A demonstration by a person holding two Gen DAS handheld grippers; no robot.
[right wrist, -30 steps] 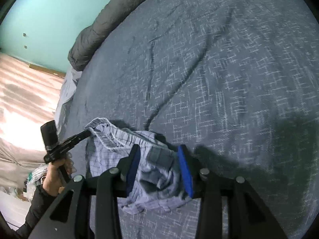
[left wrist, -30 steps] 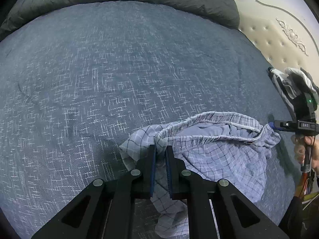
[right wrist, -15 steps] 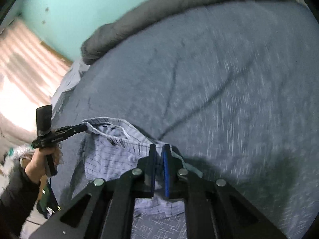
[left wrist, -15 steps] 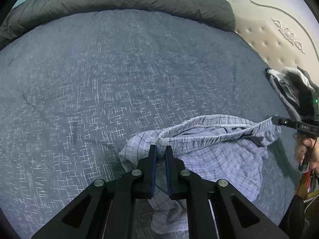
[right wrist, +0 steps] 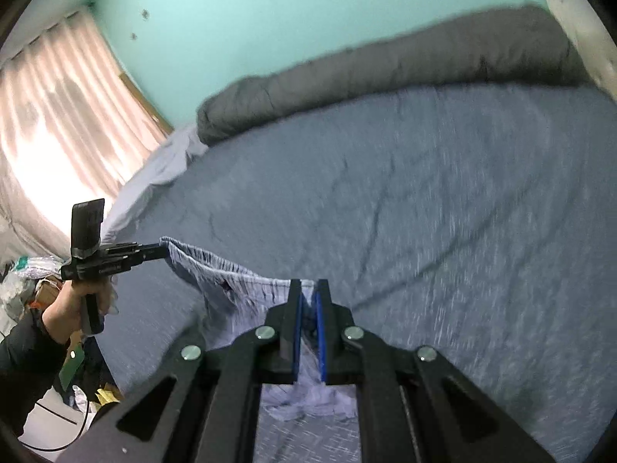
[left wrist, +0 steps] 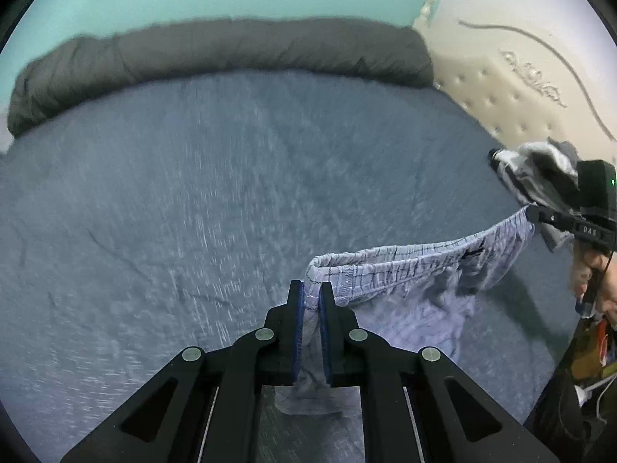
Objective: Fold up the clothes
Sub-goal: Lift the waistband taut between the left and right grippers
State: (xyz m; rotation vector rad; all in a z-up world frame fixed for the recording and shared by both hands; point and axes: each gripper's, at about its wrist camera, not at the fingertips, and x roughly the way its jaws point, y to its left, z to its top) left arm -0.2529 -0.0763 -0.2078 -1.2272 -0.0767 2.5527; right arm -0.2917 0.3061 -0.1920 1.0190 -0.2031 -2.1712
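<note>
Light blue checked shorts (left wrist: pixel 405 270) hang above the blue-grey bed (left wrist: pixel 193 212), their elastic waistband stretched between my two grippers. In the left wrist view my left gripper (left wrist: pixel 310 289) is shut on one end of the waistband, with cloth trailing down between its blue pads. My right gripper (left wrist: pixel 534 214), held in a hand, pinches the other end at the far right. In the right wrist view my right gripper (right wrist: pixel 308 289) is shut on the shorts (right wrist: pixel 231 281), and my left gripper (right wrist: pixel 160 249) grips the far corner at the left.
A rolled dark grey duvet (left wrist: pixel 231 50) lies along the far side of the bed. A cream tufted headboard (left wrist: pixel 520 88) stands at the right, with a heap of striped clothes (left wrist: pixel 540 169) before it. A lit curtain (right wrist: pixel 50 115) and floor clutter (right wrist: pixel 88 386) lie past the bed's left edge.
My right gripper closed on the waistband. Both grippers then rose, lifting the shorts off the bed and pulling the waistband into a stretched line.
</note>
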